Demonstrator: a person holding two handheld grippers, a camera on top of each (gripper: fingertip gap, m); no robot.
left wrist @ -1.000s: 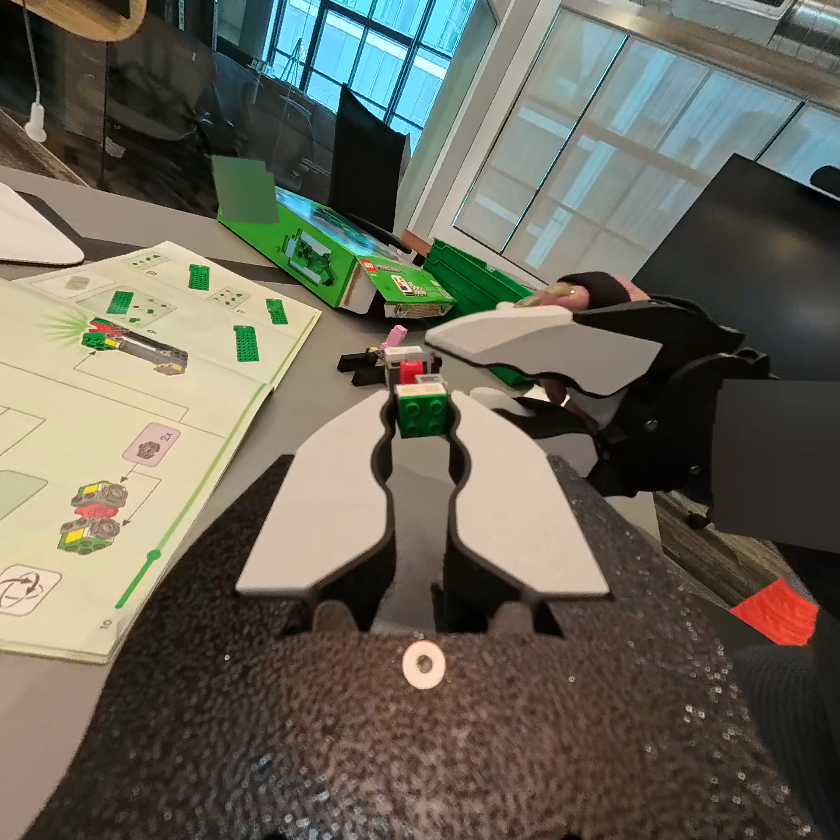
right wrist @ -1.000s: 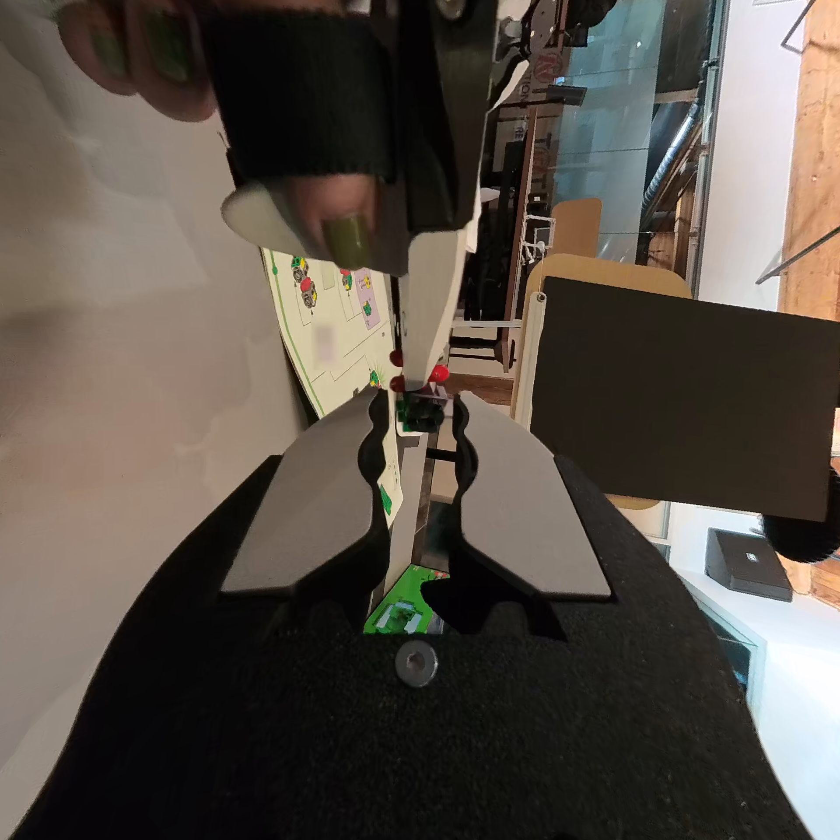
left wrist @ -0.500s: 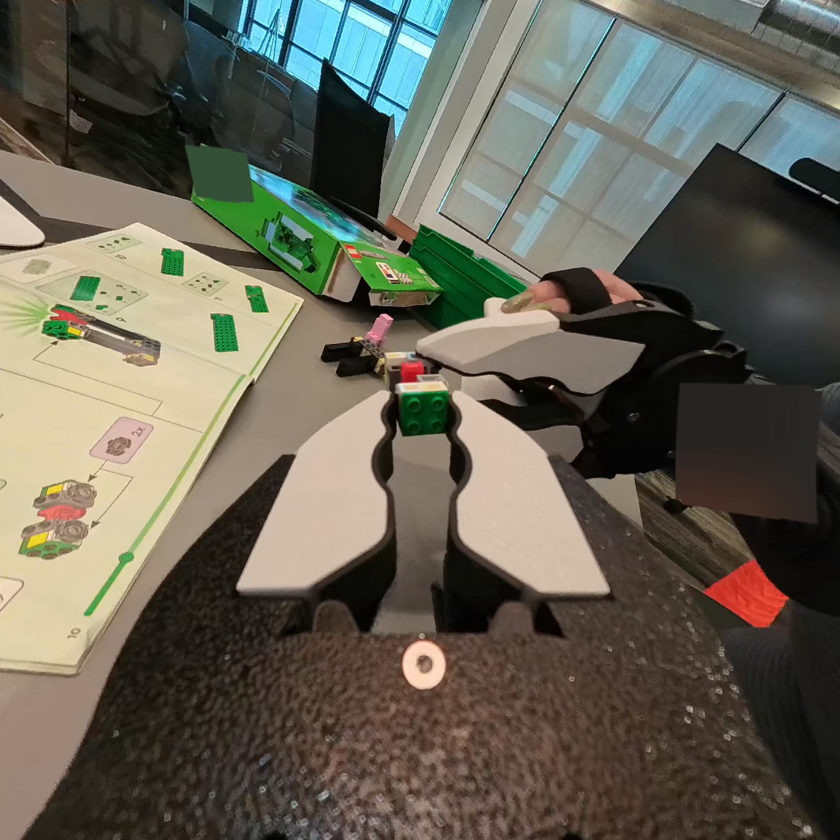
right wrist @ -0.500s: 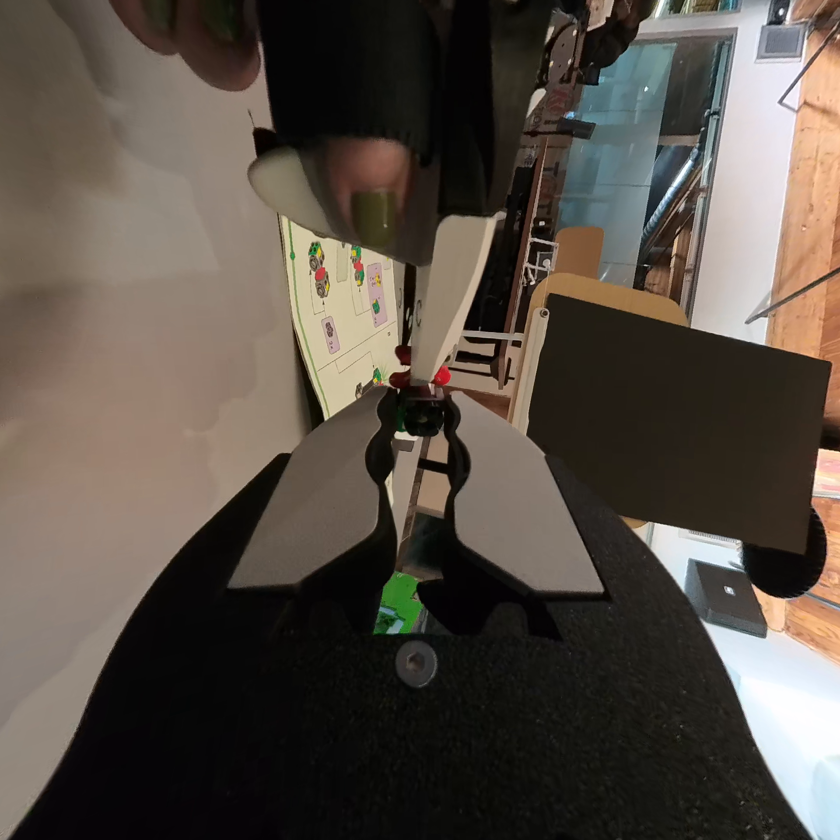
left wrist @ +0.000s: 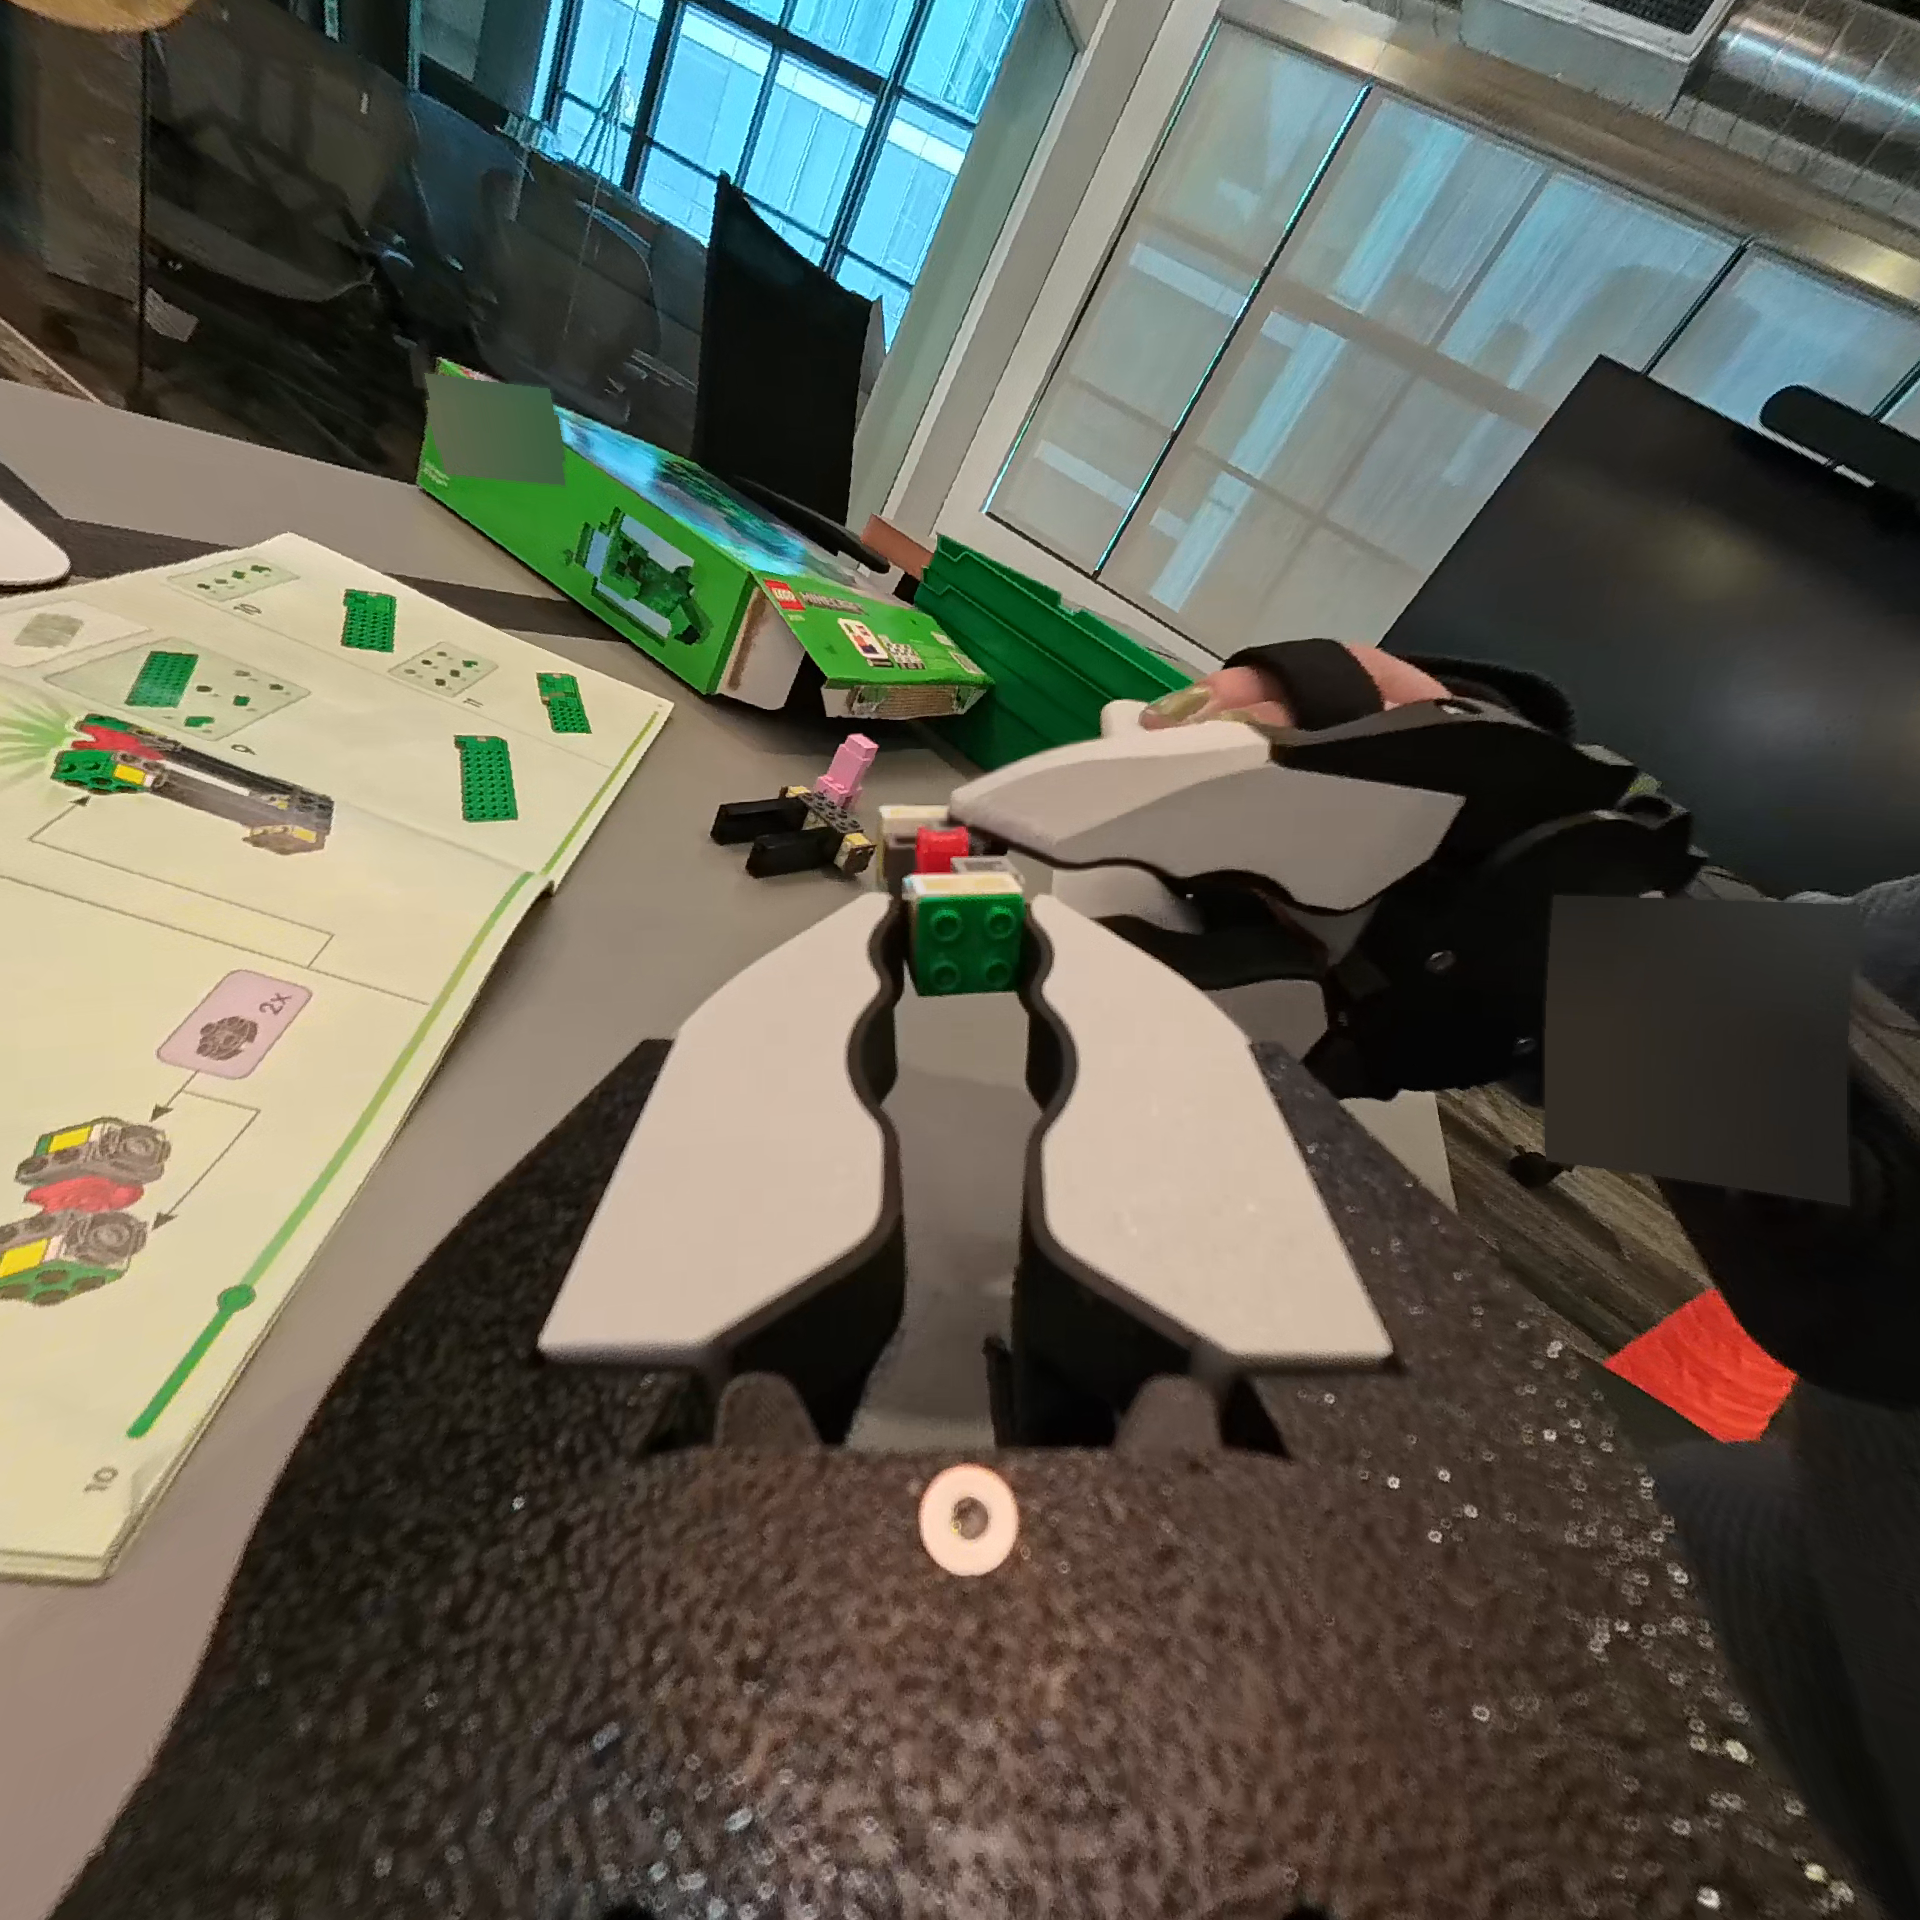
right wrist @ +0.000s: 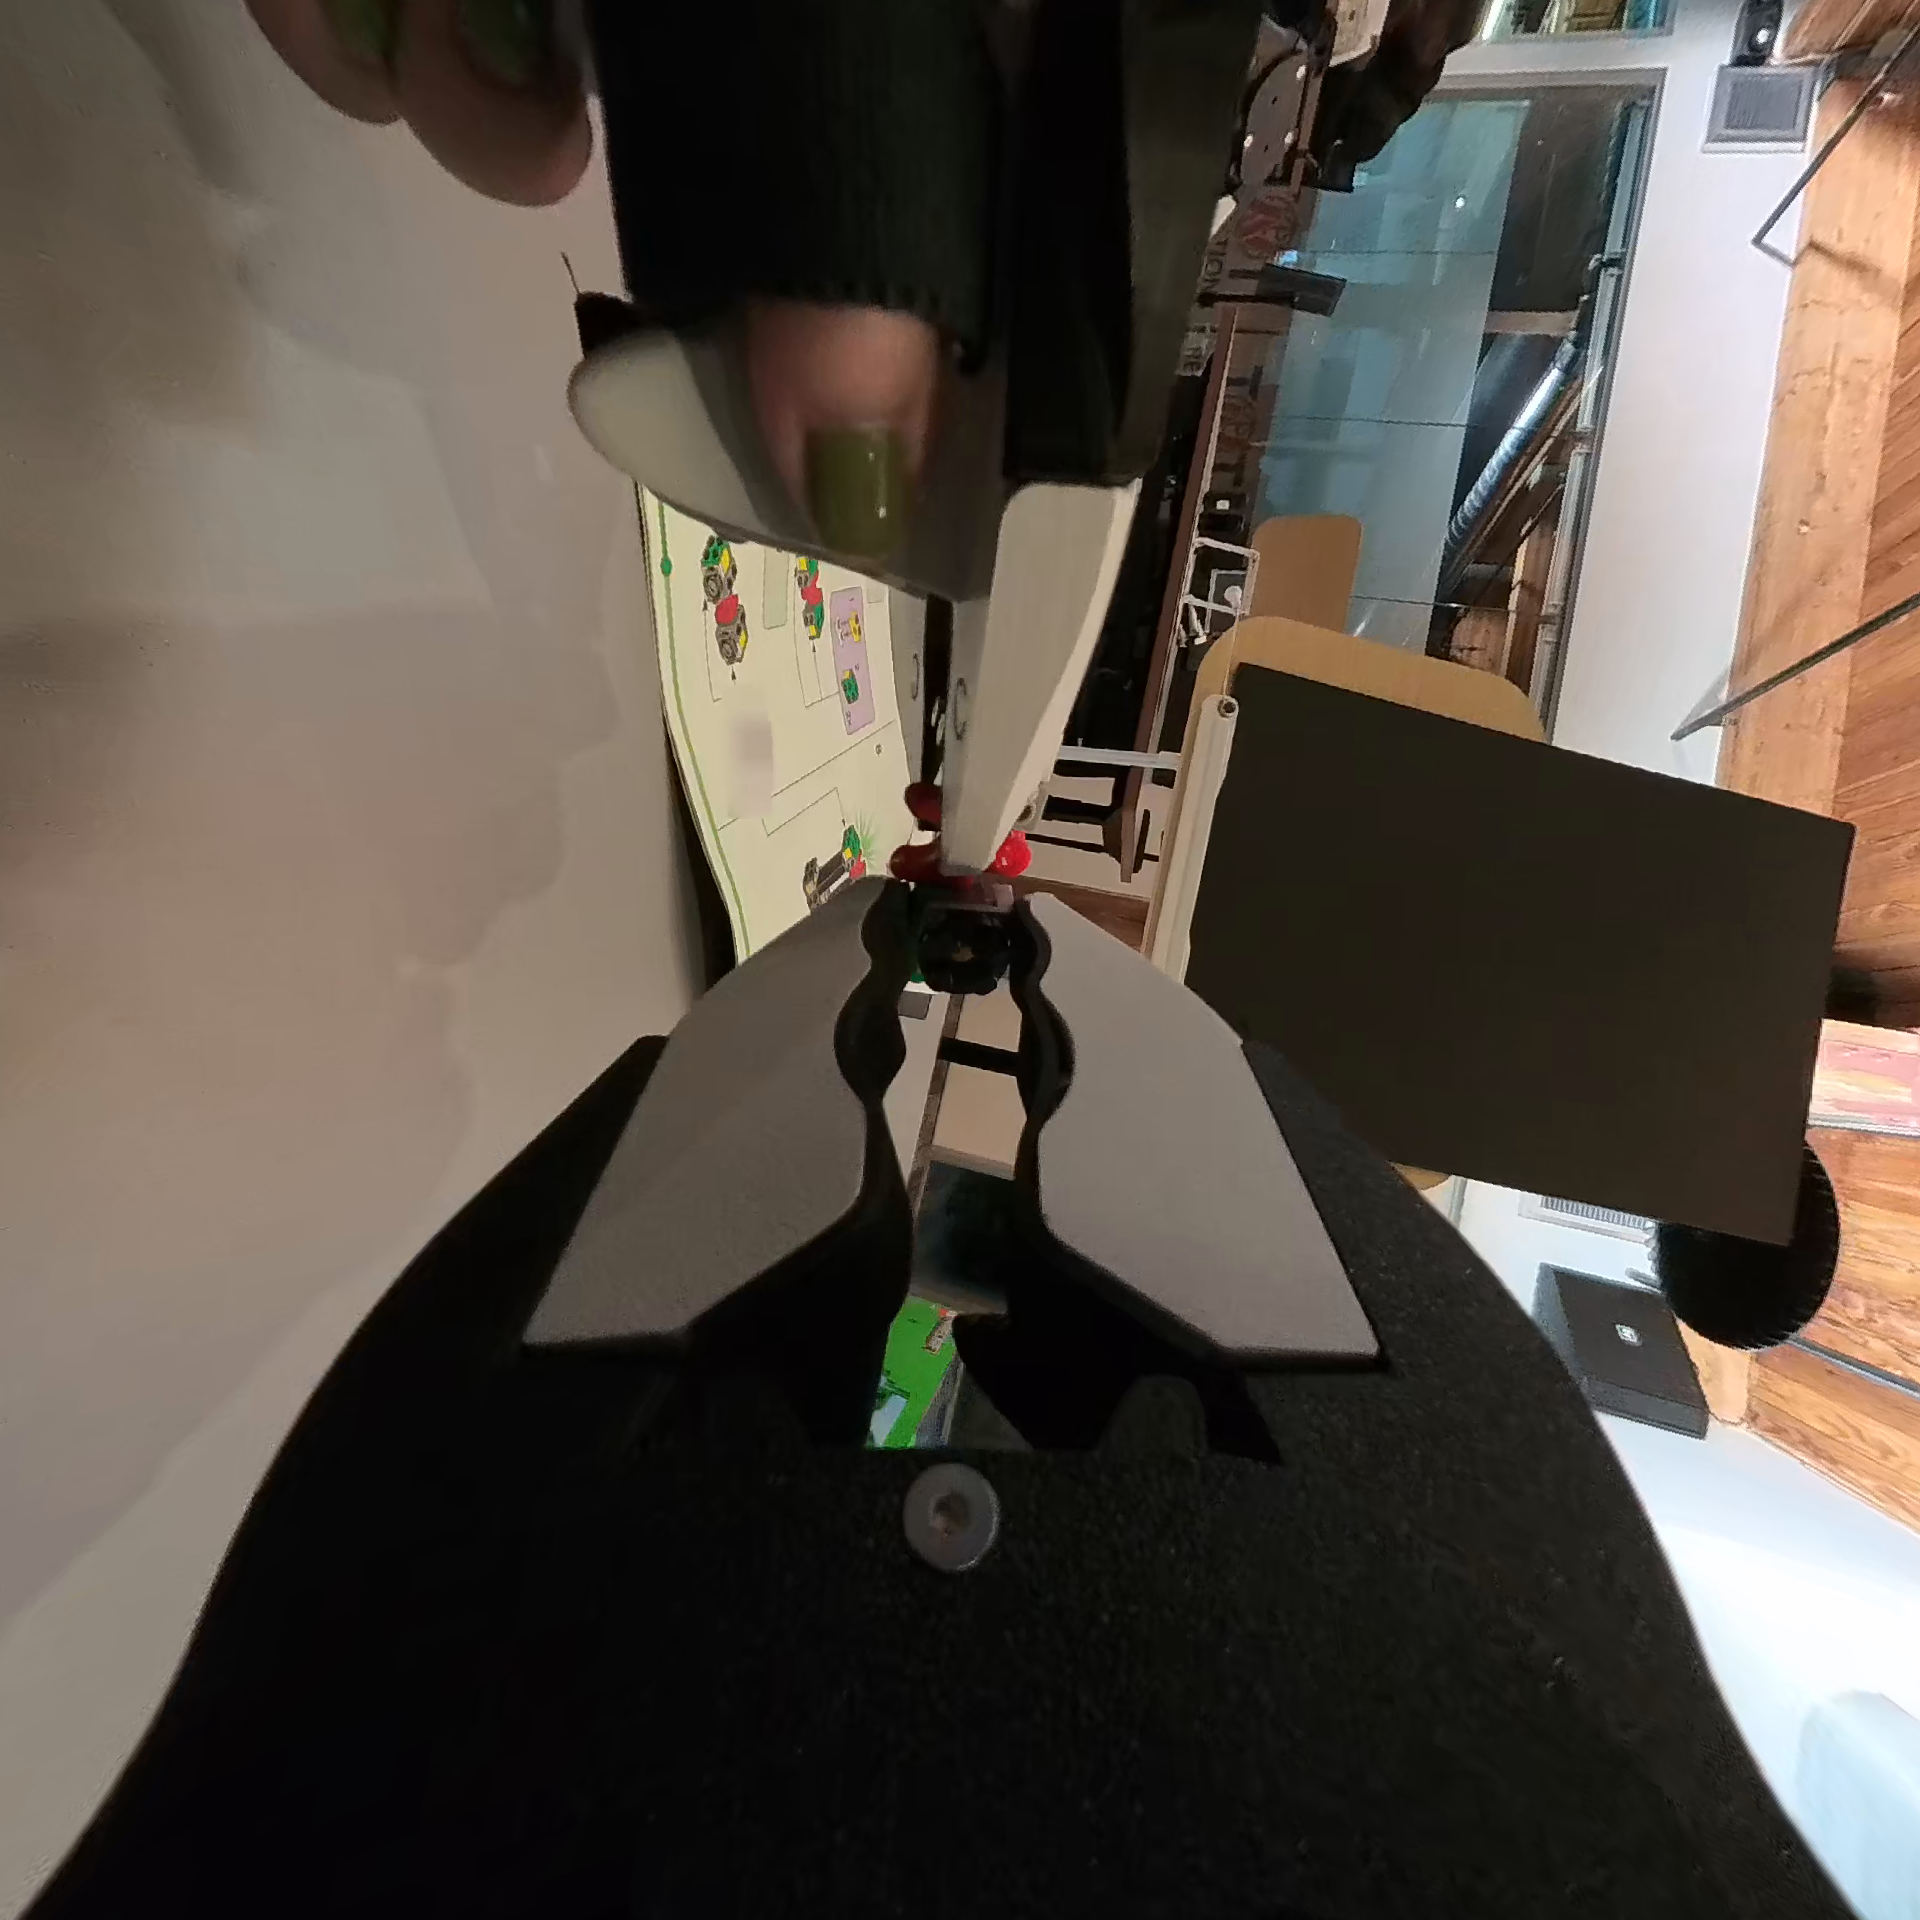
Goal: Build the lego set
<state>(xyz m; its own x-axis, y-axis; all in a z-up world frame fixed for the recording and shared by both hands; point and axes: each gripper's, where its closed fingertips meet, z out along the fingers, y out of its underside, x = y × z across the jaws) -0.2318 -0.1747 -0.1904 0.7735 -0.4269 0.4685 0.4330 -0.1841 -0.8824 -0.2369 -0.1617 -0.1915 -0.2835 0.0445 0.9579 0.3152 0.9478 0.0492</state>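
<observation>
Pinching the green brick (left wrist: 964, 945) in the left gripper (left wrist: 961, 935), right gripper (right wrist: 951, 940) clamped on a black wheel (right wrist: 964, 951) seen only in its own view.

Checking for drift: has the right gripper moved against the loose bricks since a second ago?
Cannot tell; the right gripper sits by the loose bricks as before.

Print marks the open instruction booklet (left wrist: 239, 935) and the green set box (left wrist: 665, 566).

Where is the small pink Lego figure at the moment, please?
In the left wrist view the pink figure stands on the grey table at centre, on the black Lego assembly, in front of the green box and right of the instruction booklet.
</observation>
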